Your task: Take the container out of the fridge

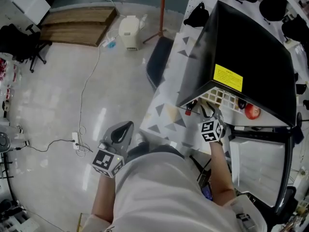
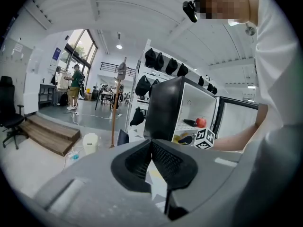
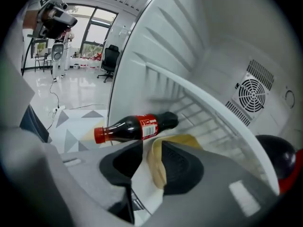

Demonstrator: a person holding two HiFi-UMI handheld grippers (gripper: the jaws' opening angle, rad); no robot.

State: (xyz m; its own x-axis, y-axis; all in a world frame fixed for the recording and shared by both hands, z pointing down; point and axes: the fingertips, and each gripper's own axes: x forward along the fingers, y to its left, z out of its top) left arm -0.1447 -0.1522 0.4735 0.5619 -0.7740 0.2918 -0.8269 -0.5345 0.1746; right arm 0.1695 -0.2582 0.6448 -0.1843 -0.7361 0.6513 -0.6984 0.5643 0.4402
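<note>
A black mini fridge [image 1: 251,52] stands on a patterned table with its door [image 1: 258,163] swung open to the right. My right gripper [image 1: 208,111] reaches into the opening. In the right gripper view its jaws [image 3: 151,145] stand open over the wire shelf, and a yellow container [image 3: 158,162] lies between them, with the pads not pressing on it. A cola bottle [image 3: 135,127] lies on its side just beyond the tips. My left gripper [image 1: 123,128] hangs low to the left of the table, away from the fridge, with its jaws [image 2: 151,143] shut on nothing.
A red apple [image 1: 252,111] sits on the shelf at the right of the opening, and a dark round thing [image 3: 277,157] lies near it. A cable and power strip [image 1: 77,140] lie on the floor at the left. A wooden platform [image 1: 77,25] is at the back.
</note>
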